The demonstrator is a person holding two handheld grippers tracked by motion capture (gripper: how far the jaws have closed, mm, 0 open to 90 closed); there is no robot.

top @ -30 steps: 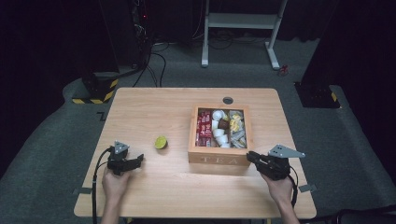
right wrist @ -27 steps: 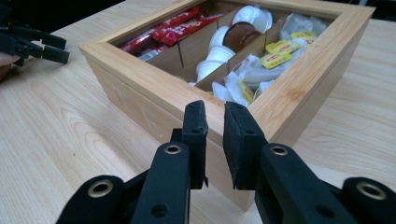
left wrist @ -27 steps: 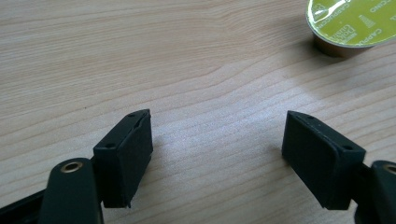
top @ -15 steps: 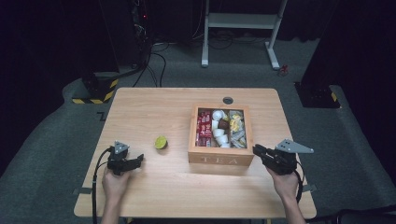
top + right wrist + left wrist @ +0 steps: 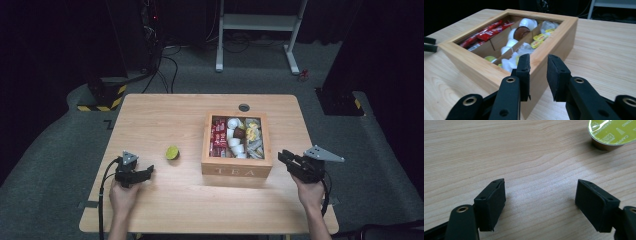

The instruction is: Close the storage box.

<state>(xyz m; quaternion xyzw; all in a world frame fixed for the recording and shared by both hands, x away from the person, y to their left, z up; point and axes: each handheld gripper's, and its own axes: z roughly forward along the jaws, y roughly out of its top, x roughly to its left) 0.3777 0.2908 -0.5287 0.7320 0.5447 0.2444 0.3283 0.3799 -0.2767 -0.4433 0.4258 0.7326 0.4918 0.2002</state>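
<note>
Hovering level beside the wooden tea box's (image 5: 237, 165) right front corner: right gripper (image 5: 284, 157), jaws just been parting, nothing between. Resting wide open, empty: left gripper (image 5: 148, 172), green-lidded coffee capsule (image 5: 172, 152) lying near on bare table (image 5: 165, 117).

1. a light wooden table (image 5: 165, 112) stands on grey carpet (image 5: 60, 150), lit from above, with a small round grommet (image 5: 244, 107) near its far edge.
2. the room beyond is dark (walls cannot be made out).
3. a white metal stand (image 5: 260, 22) sits at the back, cables (image 5: 165, 65) trailing across the floor beside it.
4. a black base with yellow-and-black hazard stripes (image 5: 102, 97) stands at the table's far left corner, another dark base (image 5: 340, 102) at the right.
</note>
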